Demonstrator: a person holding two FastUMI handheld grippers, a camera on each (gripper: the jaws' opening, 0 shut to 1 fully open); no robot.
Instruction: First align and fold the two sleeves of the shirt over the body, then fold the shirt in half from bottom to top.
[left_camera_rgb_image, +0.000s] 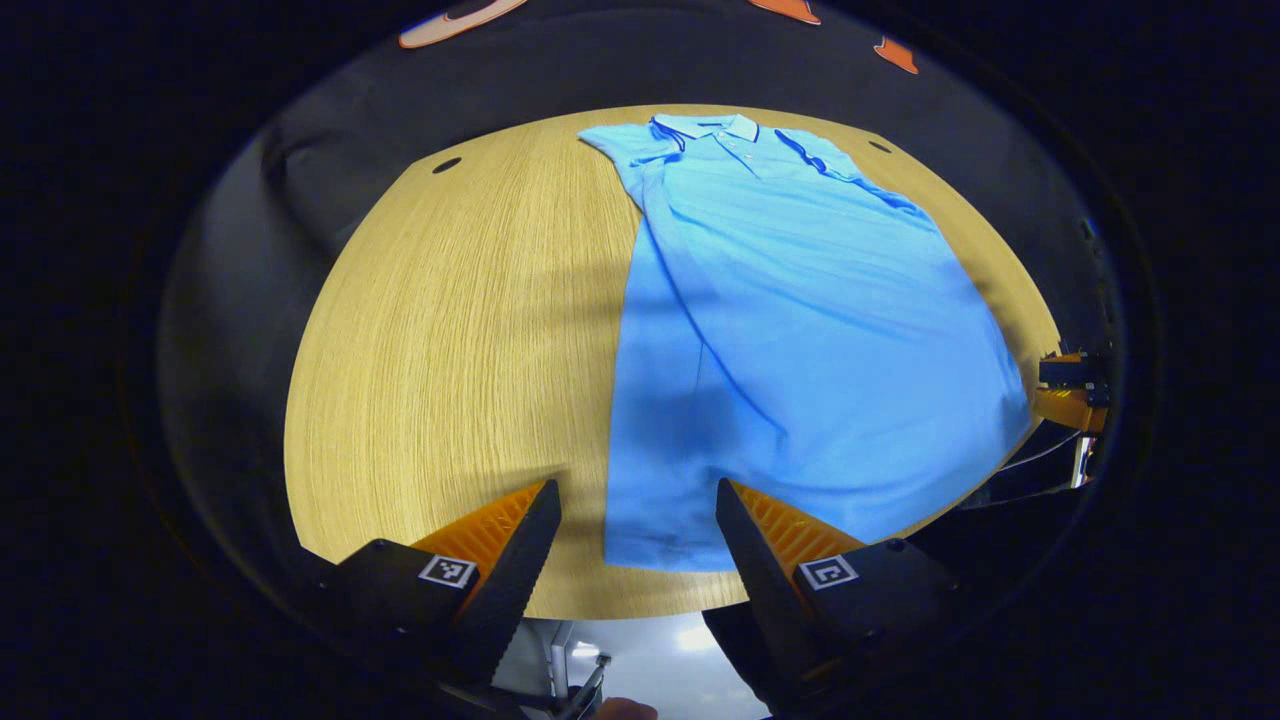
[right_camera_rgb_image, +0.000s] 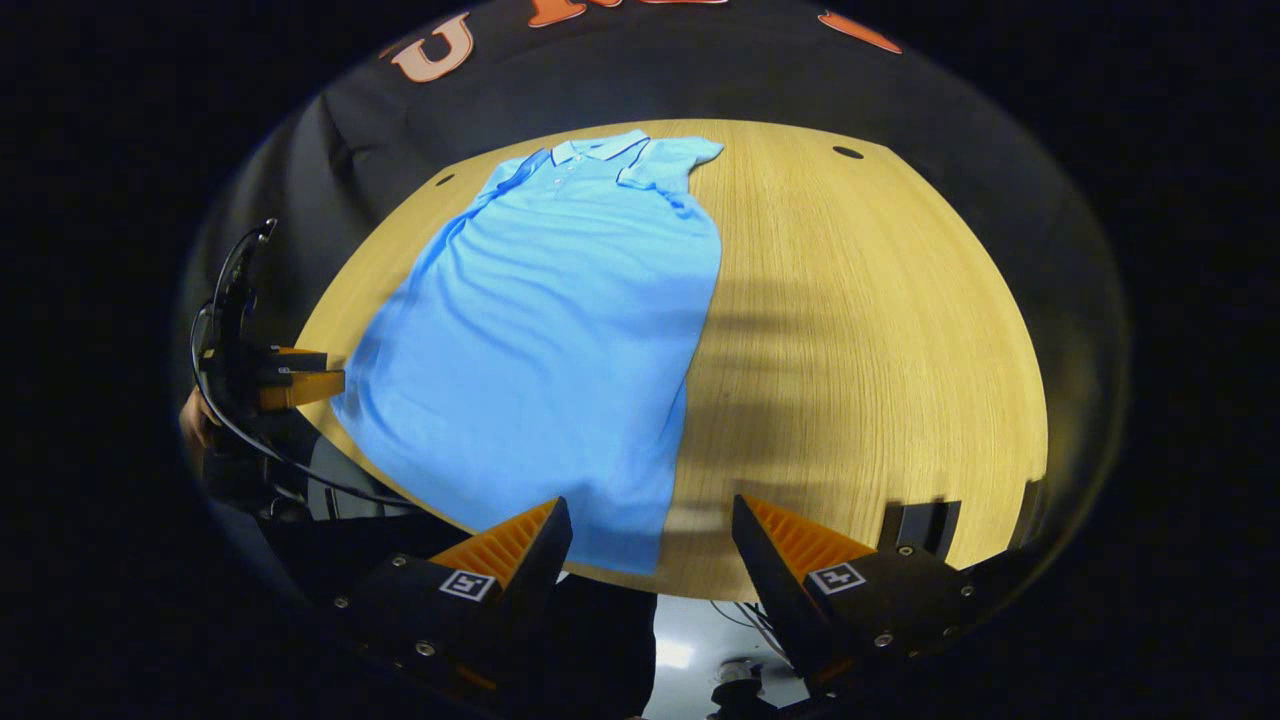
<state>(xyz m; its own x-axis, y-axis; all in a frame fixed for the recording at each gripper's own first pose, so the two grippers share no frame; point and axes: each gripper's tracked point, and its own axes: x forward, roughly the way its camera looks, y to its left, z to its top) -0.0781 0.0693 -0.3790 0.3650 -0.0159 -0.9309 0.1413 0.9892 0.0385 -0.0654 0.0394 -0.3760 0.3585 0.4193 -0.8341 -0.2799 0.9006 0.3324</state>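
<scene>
A light blue polo shirt (left_camera_rgb_image: 800, 330) lies flat on the round wooden table (left_camera_rgb_image: 450, 330), collar at the far edge and hem at the near edge. Both short sleeves look folded in over the body. My left gripper (left_camera_rgb_image: 637, 505) hangs open above the near table edge, over the hem's left corner, touching nothing. In the right gripper view the same shirt (right_camera_rgb_image: 540, 340) fills the left half of the table (right_camera_rgb_image: 860, 330). My right gripper (right_camera_rgb_image: 651, 520) is open above the hem's right corner. The other gripper (right_camera_rgb_image: 290, 380) shows at the left, held by a hand.
Small dark holes (left_camera_rgb_image: 447, 165) mark the tabletop near its far edge. The right gripper (left_camera_rgb_image: 1075, 395) with its cables shows at the right rim in the left gripper view. A dark slot (right_camera_rgb_image: 920, 525) sits at the table's near right edge. Pale floor lies below the table.
</scene>
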